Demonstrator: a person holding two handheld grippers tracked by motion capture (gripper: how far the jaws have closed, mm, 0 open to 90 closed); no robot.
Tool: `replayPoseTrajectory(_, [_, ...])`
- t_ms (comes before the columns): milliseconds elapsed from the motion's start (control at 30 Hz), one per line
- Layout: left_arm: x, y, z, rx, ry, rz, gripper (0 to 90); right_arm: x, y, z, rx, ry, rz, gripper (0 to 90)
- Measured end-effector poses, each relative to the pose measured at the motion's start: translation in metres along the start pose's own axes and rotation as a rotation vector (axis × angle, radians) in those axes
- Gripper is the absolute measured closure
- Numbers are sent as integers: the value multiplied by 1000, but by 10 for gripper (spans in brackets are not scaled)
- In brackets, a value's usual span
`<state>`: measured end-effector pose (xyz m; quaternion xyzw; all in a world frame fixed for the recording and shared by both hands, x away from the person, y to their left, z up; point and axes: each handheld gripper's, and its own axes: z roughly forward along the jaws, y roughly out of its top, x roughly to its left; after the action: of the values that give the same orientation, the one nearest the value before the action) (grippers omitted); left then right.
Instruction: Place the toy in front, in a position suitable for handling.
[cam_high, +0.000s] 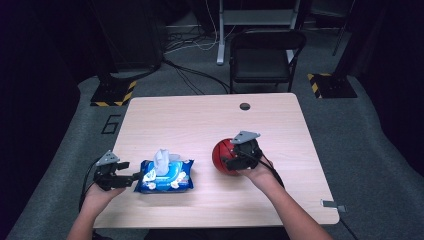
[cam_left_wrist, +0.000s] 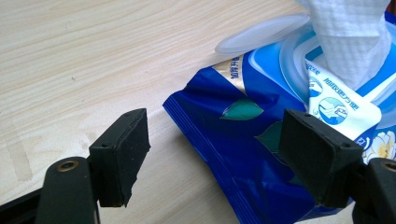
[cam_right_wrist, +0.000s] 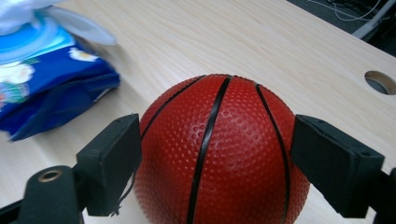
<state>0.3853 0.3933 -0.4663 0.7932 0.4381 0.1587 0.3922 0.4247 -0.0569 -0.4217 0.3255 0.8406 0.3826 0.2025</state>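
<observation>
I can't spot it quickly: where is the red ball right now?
In the high view the ball sits on the table, right of centre, between the open jaws of the right gripper, with the wipes pack to its left.

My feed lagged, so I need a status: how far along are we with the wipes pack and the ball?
Done: the wipes pack has its lid flipped open and a wipe stands up out of it. In hand: the right gripper has its jaws either side of the red ball, possibly gripping; contact is unclear. The left gripper is open, straddling the pack's corner. Left: neither thing looks lifted off the table.
</observation>
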Motion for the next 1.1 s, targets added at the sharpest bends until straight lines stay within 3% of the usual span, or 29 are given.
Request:
replayPoseTrajectory(67, [0,0,0,1,0,0,241,3,-1,-13,-22,40,16,216])
replayPoseTrajectory(167, [1,0,0,4,-2,-2,241,-2,7,-19,-69,6,11,217])
replayPoseTrajectory(233, [2,-1,1,6,-1,-3,241,-13,12,-13,-88,-17,33,214])
replayPoseTrajectory(300, [3,-1,1,9,-2,0,240,-23,14,-1,-71,-14,79,198])
replayPoseTrajectory(333, [3,-1,1,9,-2,0,240,-23,14,-1,-71,-14,79,198])
replayPoseTrajectory(367, [4,-1,1,4,0,-5,240,-26,12,10,-46,41,122,184])
replayPoseTrajectory(400, [4,-1,1,4,0,-5,239,-26,12,10,-46,41,122,184])
replayPoseTrajectory(433, [5,-1,1,-3,2,-12,239,-24,9,11,-61,103,153,184])
replayPoseTrajectory(533, [7,-1,1,-7,-5,-8,243,-17,6,8,-65,113,129,186])
replayPoseTrajectory(567, [8,0,0,0,-10,-2,245,-8,5,5,-60,144,91,190])
replayPoseTrajectory(700, [8,1,0,-4,-16,-4,248,4,4,0,-52,145,50,198])
replayPoseTrajectory(1000, [4,4,-10,-39,-25,-8,265,4,3,-3,-61,112,41,201])
replayPoseTrajectory(1100, [-5,10,-17,-53,-49,17,267,2,2,-2,-58,127,53,201])
